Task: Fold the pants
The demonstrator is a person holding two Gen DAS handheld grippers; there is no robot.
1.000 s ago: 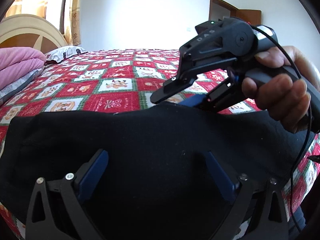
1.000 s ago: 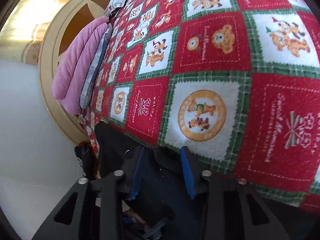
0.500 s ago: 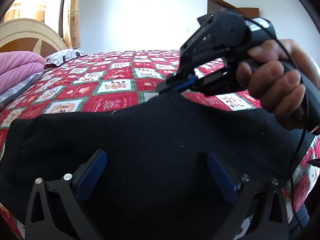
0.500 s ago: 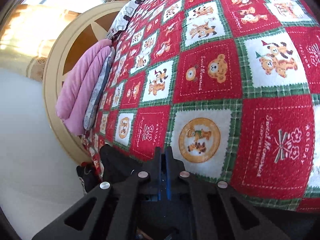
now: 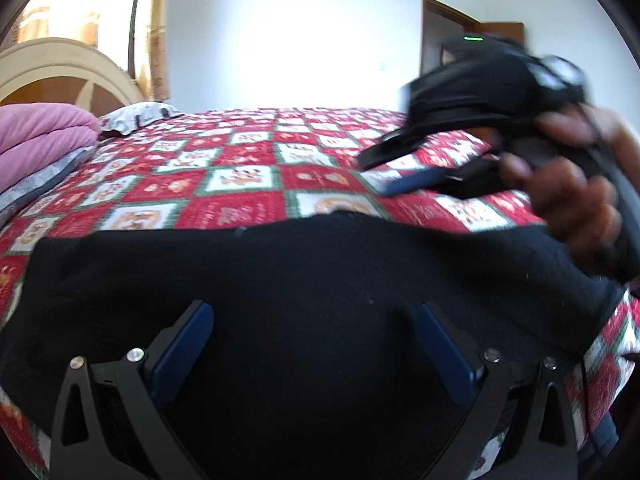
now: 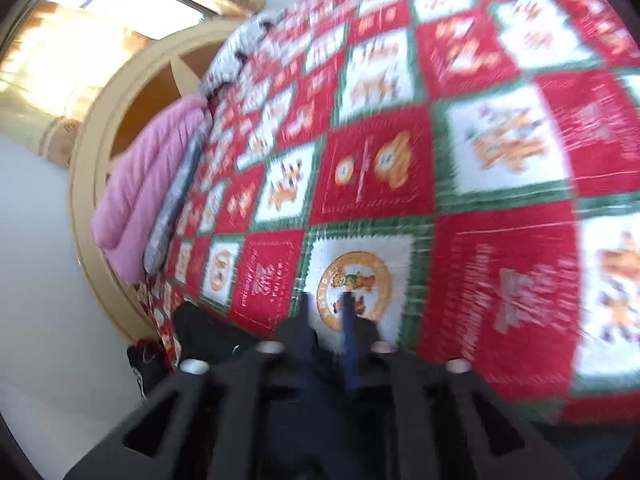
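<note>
two grippers over the bed, left gripper (image 5: 312, 344) low and level, jaws spread wide, gripping nothing, black pants (image 5: 304, 280) flat on red patchwork quilt (image 5: 240, 168) beneath, right gripper (image 5: 394, 172) raised above pants' far edge, tilted down, fingers slightly parted, empty, blurred

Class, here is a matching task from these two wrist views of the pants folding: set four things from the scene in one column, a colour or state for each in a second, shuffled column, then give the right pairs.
Things:
1. pants
2. folded blanket
3. left gripper
4. bedspread

Colour or state:
A. red, white and green squares
B. jaws wide apart
C. black
D. pink

Pairs: 1-C, 2-D, 3-B, 4-A
</note>
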